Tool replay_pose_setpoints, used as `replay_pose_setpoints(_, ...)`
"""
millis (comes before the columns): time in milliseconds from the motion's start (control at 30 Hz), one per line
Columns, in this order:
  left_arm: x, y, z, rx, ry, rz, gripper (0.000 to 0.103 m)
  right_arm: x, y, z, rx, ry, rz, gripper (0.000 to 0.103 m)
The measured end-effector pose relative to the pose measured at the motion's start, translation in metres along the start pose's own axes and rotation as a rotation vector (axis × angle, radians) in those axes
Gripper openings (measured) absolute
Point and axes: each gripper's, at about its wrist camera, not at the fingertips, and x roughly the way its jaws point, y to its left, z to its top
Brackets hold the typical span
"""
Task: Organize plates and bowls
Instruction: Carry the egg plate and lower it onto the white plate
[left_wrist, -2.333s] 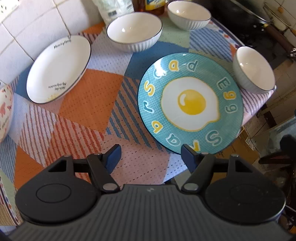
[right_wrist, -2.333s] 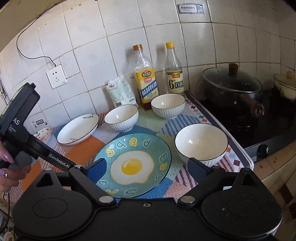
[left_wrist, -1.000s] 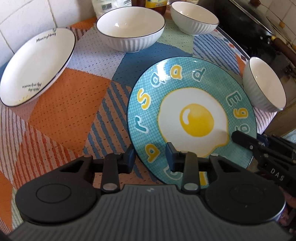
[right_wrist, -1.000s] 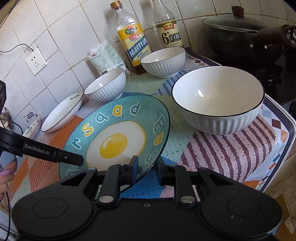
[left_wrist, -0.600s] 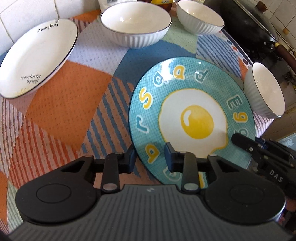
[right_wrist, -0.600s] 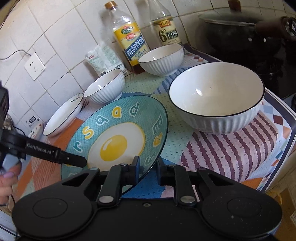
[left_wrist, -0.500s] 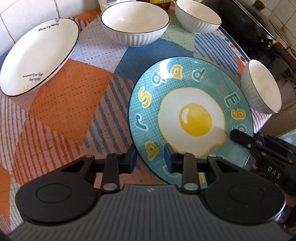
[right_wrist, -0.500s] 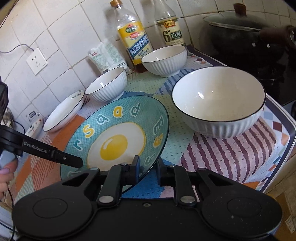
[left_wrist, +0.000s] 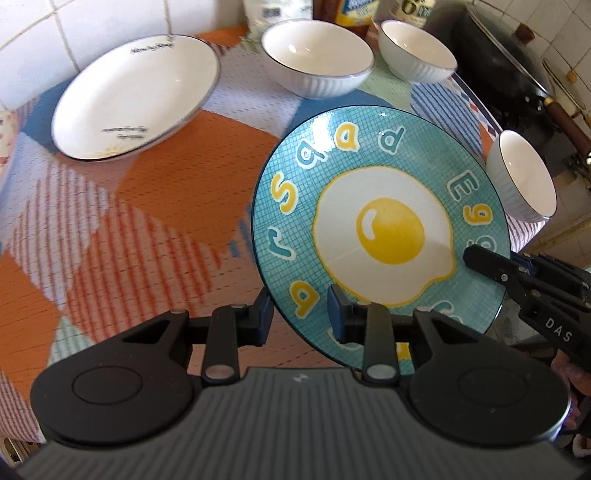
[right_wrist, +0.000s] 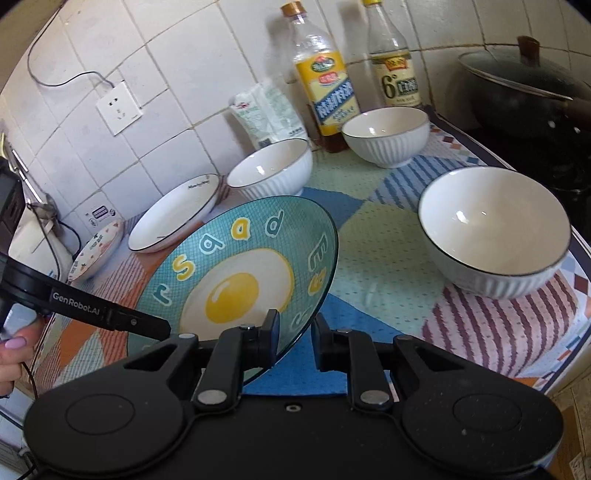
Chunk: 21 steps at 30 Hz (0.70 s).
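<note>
The left tool (left_wrist: 300, 314), at the lower centre of its own view, is clamped shut with its two blue pads close together. The right tool (right_wrist: 293, 334) is likewise closed tight at lower centre, and a hand (right_wrist: 13, 354) shows at the left edge.
</note>
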Motion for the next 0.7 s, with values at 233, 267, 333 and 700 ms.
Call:
replay_pose_setpoints(233,-0.026,0.029,-0.001,-0.046,-0.041,-0.006,0.030,0.008,0.024,0.014,-0.036,-0.007,0.050,0.023)
replay_pose_setpoints(267,-0.029,0.033,0.000,-0.055,-0.045,-0.007,0.030,0.009,0.028,0.016,-0.049,-0.010,0.055,0.023)
replay_pose_setpoints(333,-0.035,0.042,0.001,-0.062,-0.056,0.003,0.030,0.012,0.037,0.022,-0.070,-0.014,0.069,0.023)
replay_pose_setpoints(700,-0.051,0.106,0.012,-0.112,-0.150,0.070,0.030,0.058,0.085,0.052,-0.096,-0.033,0.145,0.023)
